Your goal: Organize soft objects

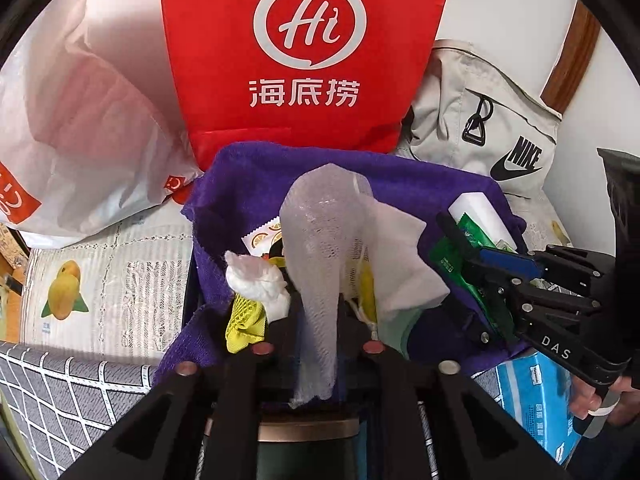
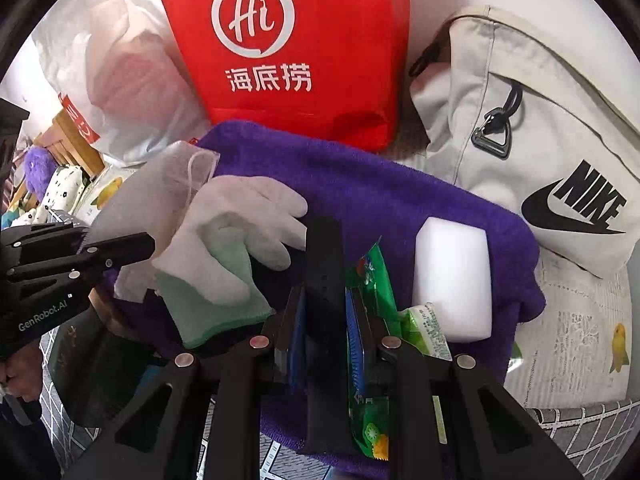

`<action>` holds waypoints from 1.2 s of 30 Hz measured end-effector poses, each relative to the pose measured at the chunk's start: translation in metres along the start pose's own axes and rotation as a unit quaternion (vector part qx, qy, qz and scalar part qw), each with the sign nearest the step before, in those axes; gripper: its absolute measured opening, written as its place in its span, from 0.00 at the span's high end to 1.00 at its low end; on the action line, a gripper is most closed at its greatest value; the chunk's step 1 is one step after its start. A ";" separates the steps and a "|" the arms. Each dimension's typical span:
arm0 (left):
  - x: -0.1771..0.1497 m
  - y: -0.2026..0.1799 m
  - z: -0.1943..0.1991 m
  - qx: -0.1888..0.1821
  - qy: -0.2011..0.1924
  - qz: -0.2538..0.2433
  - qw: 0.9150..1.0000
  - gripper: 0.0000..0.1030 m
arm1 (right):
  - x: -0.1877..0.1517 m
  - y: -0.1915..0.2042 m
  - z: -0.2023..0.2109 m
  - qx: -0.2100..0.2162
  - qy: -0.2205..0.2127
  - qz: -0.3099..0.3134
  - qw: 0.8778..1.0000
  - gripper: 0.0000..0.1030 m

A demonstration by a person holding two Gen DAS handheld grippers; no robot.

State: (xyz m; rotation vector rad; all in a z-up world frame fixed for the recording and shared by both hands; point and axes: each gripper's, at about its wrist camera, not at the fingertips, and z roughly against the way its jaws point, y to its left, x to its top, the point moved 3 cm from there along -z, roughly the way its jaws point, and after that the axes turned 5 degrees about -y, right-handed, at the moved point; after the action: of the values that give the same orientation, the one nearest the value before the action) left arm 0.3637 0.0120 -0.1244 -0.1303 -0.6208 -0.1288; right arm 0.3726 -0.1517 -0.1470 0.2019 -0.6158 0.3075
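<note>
Left gripper pinches a white mesh bag that hangs over the purple towel. Right gripper squeezes a black strap and a green packet above that towel.

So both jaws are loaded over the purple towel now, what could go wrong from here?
1. The white mesh pouch hangs long and limp from the left gripper; it could drag the crumpled tissue or yellow net beside it.
2. The right gripper pinches a black strap, with a green packet against one finger; the packet may come along.
3. The white sponge block lies close to the right gripper and could be nudged off the purple towel.
</note>
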 end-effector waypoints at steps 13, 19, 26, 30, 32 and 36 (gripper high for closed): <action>0.003 -0.005 0.008 0.013 -0.016 -0.013 1.000 0.36 | 0.009 0.004 -0.009 -0.013 0.001 0.015 1.000 0.78; 0.004 -0.007 0.016 0.023 -0.020 -0.015 0.999 0.33 | 0.007 0.003 -0.001 -0.006 -0.003 0.006 1.000 0.63; -0.001 -0.011 0.048 0.030 -0.040 -0.017 0.999 0.33 | 0.001 0.002 0.039 -0.011 -0.023 -0.011 1.000 0.60; -0.012 -0.017 0.074 0.031 -0.046 -0.015 0.998 0.25 | -0.010 0.005 0.068 -0.020 -0.035 -0.022 0.999 0.51; -0.019 -0.021 0.088 0.034 -0.050 -0.012 0.998 0.21 | -0.020 0.007 0.083 -0.022 -0.042 -0.031 0.998 0.45; -0.038 -0.032 0.116 0.037 -0.059 -0.017 0.997 0.18 | -0.043 0.017 0.114 -0.026 -0.052 -0.044 0.997 0.42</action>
State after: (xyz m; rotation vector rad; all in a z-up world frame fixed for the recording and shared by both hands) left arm 0.2619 0.0018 -0.0507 -0.0560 -0.7442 -0.1306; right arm 0.2728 -0.1772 -0.0794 0.1945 -0.7149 0.1968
